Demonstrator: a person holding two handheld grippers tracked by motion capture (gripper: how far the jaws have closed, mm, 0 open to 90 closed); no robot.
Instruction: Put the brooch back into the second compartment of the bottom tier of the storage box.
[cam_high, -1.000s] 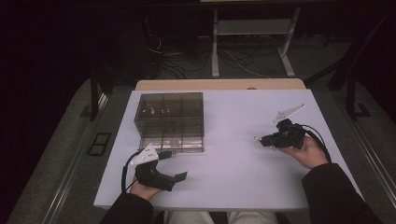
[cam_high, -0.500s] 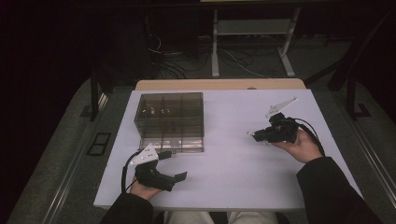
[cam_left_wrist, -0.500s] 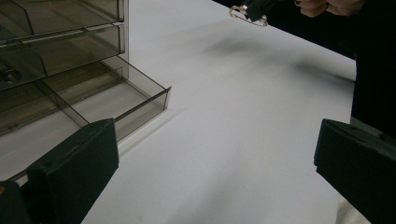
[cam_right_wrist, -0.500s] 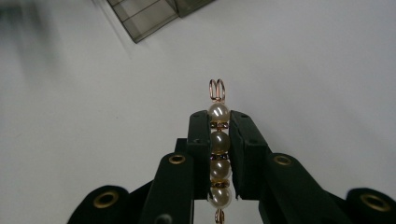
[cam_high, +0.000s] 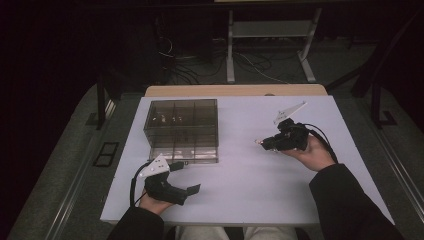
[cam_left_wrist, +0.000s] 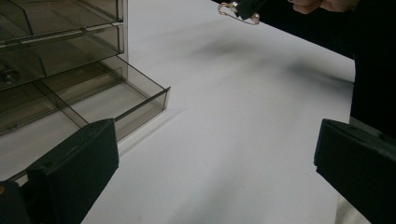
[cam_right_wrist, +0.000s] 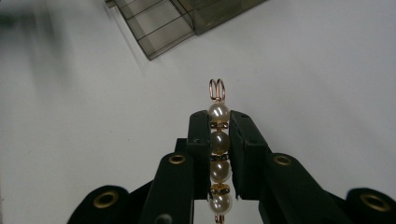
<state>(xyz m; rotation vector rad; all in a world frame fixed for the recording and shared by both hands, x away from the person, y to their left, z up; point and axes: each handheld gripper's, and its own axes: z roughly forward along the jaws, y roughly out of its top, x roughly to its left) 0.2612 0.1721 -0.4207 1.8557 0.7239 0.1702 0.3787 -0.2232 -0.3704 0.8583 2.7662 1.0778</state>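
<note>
On the left of the white table (cam_high: 240, 200) I see the smoky clear drawer box (cam_high: 182, 131), and I place everything else against it. Its bottom drawer (cam_left_wrist: 116, 100) stands pulled out toward my side, its compartments bare where I can see into them; small items lie in a back compartment on top, too small for me to tell what they are.

My left gripper (cam_high: 186, 190) rests on the table just in front of the box, near its front left corner, held in the left hand (cam_high: 152, 202). Its jaws stand wide apart with nothing between them — the left gripper view looks past them at bare tabletop and the open drawer.

Further right, well apart from the box and level with its front, my right gripper (cam_high: 261, 143) is held above the table, pointing back toward the box. Its jaws are clamped together on a pearl pin (cam_right_wrist: 218, 149) — a gold safety-pin clasp strung with a row of pearls, its looped end poking out beyond the fingertips.
</note>
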